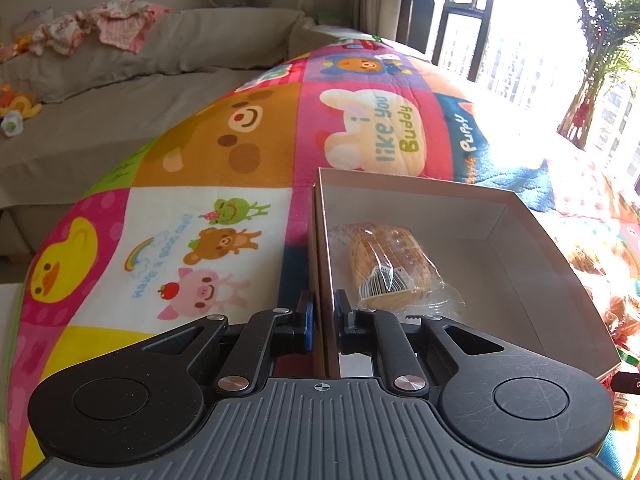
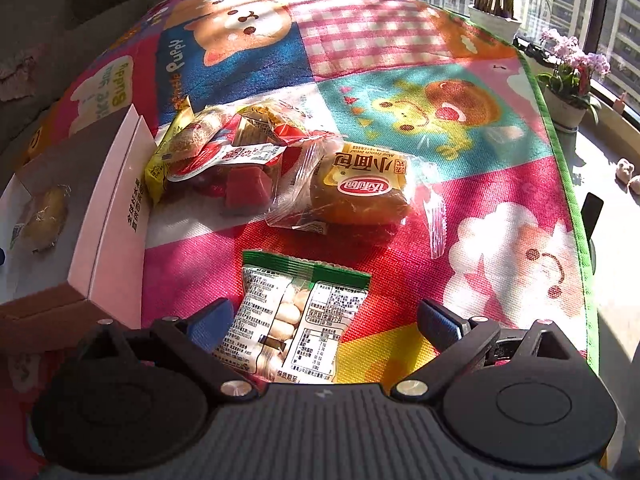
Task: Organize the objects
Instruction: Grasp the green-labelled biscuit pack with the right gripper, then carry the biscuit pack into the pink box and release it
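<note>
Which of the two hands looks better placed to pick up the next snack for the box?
The right. Its gripper is open right over the green-topped snack packet on the blanket. The left gripper is shut on the box wall, steadying it.

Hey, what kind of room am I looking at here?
Probably a home living room: a grey sofa strewn with clothes, a cartoon animal play mat spread out, and potted plants on a high-rise window ledge.

Cartoon patchwork blanket (image 2: 460,216) carried everything. Open cardboard box (image 1: 560,264) sat at its left; beside it lay snack pile (image 2: 224,160), bread bun packet (image 2: 360,188), green-edged packet (image 2: 296,312).
</note>
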Available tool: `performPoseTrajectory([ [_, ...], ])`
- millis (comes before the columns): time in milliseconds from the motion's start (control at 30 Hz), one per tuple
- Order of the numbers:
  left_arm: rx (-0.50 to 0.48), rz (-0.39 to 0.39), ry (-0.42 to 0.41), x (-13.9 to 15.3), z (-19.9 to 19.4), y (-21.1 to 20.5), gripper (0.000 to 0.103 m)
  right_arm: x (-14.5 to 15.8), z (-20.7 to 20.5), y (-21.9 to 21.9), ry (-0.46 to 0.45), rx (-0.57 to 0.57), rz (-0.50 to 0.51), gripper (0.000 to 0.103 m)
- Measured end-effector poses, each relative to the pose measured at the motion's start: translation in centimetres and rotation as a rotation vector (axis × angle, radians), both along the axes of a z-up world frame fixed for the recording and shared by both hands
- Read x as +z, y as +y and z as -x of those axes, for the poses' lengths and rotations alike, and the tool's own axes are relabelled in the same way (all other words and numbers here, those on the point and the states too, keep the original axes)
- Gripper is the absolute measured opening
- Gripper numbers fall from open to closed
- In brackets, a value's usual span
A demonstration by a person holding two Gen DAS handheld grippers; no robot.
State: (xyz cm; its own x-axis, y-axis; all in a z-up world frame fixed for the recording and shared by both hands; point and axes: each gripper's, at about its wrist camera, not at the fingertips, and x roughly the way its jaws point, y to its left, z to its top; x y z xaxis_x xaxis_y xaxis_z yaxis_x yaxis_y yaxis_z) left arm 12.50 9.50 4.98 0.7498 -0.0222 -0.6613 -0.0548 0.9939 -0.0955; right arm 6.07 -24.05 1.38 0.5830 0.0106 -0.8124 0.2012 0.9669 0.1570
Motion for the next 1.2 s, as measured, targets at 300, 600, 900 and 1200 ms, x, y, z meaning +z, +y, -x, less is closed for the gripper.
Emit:
performPoseTrajectory([
  [300,-0.003,0.001,-0.002,-0.1,0.0,0.1,0.012,-1.0,-2.6,4.7,-0.078,0.119,0.166,0.087],
  [600,-0.012,0.003,-0.006,-0.2,0.1,0.1,0.013,0.5,0.1,3.5,-0.017,0.26,0.171,0.072],
  [900,-0.012,0.007,-0.007,-0.2,0.0,0.1,0.013,6.1,6.7,5.0,-0.051,0.483,0.083,0.072],
  [1200,-0.015,0.012,-0.005,-0.2,0.1,0.0,0.013,14.4,7.1,8.5,-0.309,0.608,-0.013,0.072],
])
